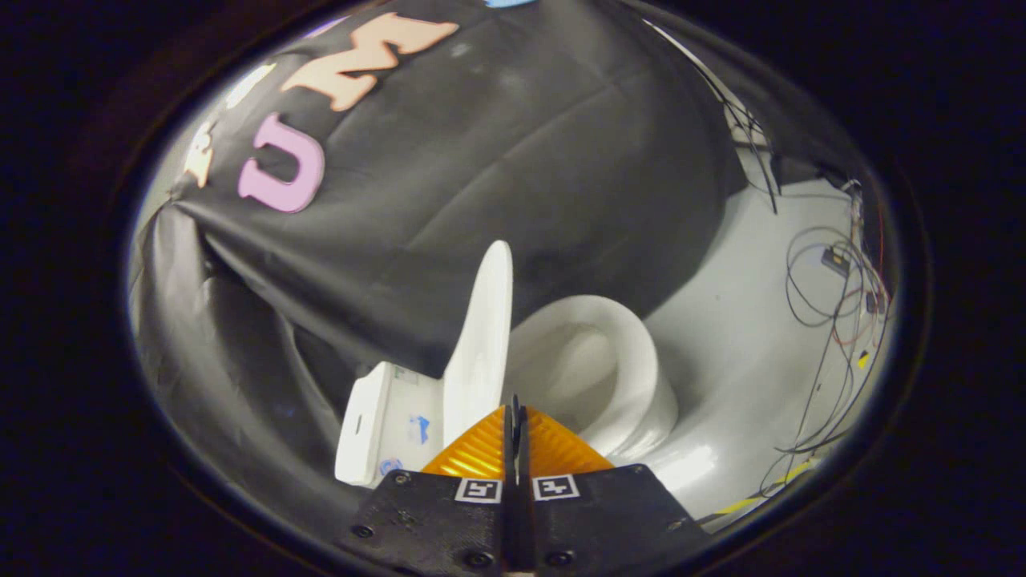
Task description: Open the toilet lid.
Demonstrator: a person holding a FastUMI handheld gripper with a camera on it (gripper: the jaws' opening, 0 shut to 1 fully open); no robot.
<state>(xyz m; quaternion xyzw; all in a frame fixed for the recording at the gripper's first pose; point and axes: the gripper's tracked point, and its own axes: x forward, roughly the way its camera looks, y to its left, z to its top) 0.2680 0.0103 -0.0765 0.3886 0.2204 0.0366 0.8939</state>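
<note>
White ceramic toilet stood just beyond the fingertips, its lid raised upright against the tank, bowl open to the right of it. Gripper: orange fingers pressed together, holding nothing, pointing at the lid's near edge. Black cloth wall behind and to the left. Pale floor on the right; loose cables lay far right, well apart from the toilet.

Beyond the closed gripper, the raised lid stands between tank and bowl.
</note>
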